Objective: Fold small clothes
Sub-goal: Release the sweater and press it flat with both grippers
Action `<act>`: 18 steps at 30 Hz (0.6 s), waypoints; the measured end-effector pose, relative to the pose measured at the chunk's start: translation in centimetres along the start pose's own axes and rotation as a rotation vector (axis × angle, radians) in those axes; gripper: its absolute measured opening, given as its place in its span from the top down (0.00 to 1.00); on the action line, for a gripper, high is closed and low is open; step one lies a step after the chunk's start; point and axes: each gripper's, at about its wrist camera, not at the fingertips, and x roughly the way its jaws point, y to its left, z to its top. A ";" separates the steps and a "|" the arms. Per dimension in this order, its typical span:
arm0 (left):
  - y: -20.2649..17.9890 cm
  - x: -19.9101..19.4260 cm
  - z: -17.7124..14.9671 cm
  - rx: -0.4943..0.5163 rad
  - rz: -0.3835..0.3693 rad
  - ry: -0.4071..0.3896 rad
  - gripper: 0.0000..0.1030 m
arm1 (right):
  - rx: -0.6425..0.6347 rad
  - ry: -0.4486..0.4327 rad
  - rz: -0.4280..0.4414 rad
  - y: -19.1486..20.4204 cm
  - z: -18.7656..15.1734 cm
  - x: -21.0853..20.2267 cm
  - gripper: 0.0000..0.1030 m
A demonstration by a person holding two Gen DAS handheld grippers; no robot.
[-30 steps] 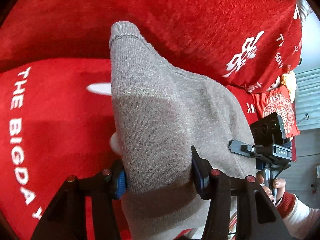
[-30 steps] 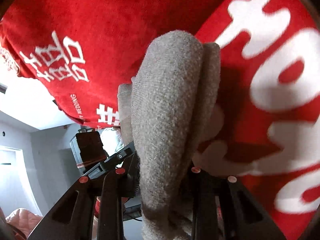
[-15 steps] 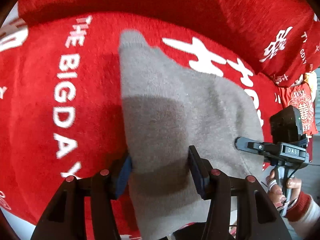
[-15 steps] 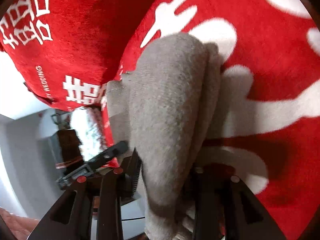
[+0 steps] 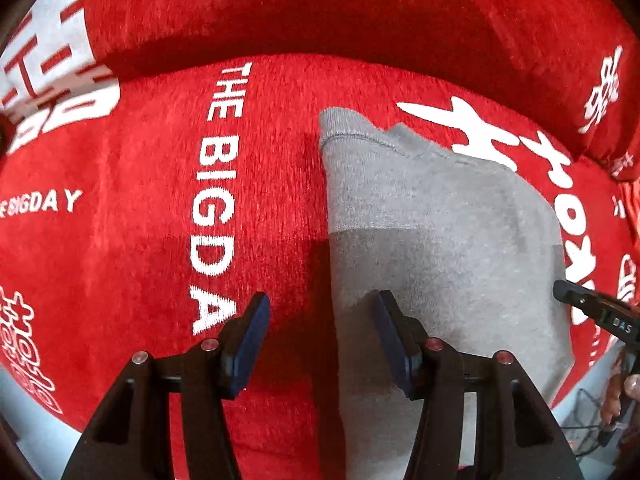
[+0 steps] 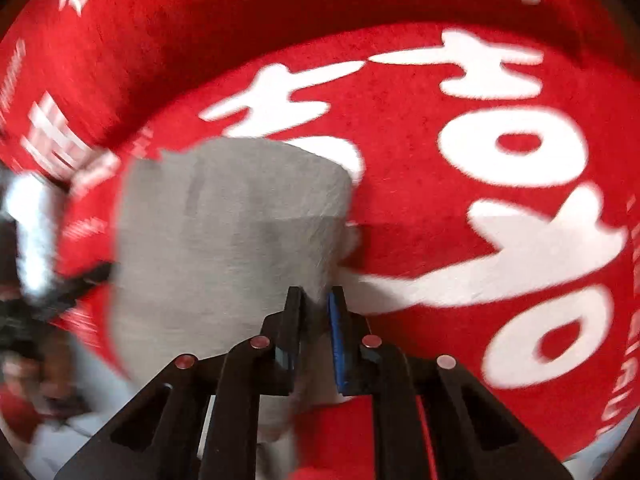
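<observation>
A small grey knit garment [image 5: 440, 240] lies flat on the red blanket [image 5: 140, 240], its ribbed hem toward the far side. My left gripper [image 5: 322, 332] points down over the garment's left edge and is open. One pad hovers above the grey cloth, the other above red blanket, and neither presses. In the blurred right wrist view, my right gripper [image 6: 316, 308] hangs over the right edge of the garment [image 6: 232, 240]. Its jaws are closing to a narrow slit. The grey edge shows through the slit, seemingly lying flat beneath.
The blanket [image 6: 480, 240] carries large white lettering and rises into a red cushioned back [image 5: 320, 8] at the far side. Part of the other gripper's black body [image 5: 592, 312] and a person's fingers [image 5: 626, 396] show at the right. Pale floor [image 5: 24, 400] lies beyond the near edge.
The garment, earlier draped between both pairs of jaws, now lies flat on the blanket. The left jaws have come off it. The right jaws let go and narrowed.
</observation>
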 end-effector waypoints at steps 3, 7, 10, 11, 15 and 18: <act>-0.8 -0.2 0.2 0.036 0.048 -0.004 0.45 | 0.053 0.012 0.020 -1.5 -0.3 -0.3 0.86; -0.8 -0.5 0.1 0.053 0.063 0.000 0.45 | 0.100 0.008 0.052 -2.0 -1.0 -2.0 0.86; -0.5 -0.6 0.1 0.033 0.056 0.007 0.45 | 0.117 0.000 0.070 -1.6 -2.0 -3.2 0.86; -0.5 -0.6 0.1 0.030 0.056 0.009 0.45 | 0.119 -0.006 0.077 -1.4 -2.4 -3.6 0.86; -0.7 -0.8 -0.2 0.031 0.067 0.009 0.45 | 0.118 -0.029 0.112 -0.5 -4.1 -4.8 0.86; -0.9 -1.0 -0.4 0.036 0.074 0.010 0.45 | 0.075 -0.024 0.113 1.2 -5.0 -4.6 0.86</act>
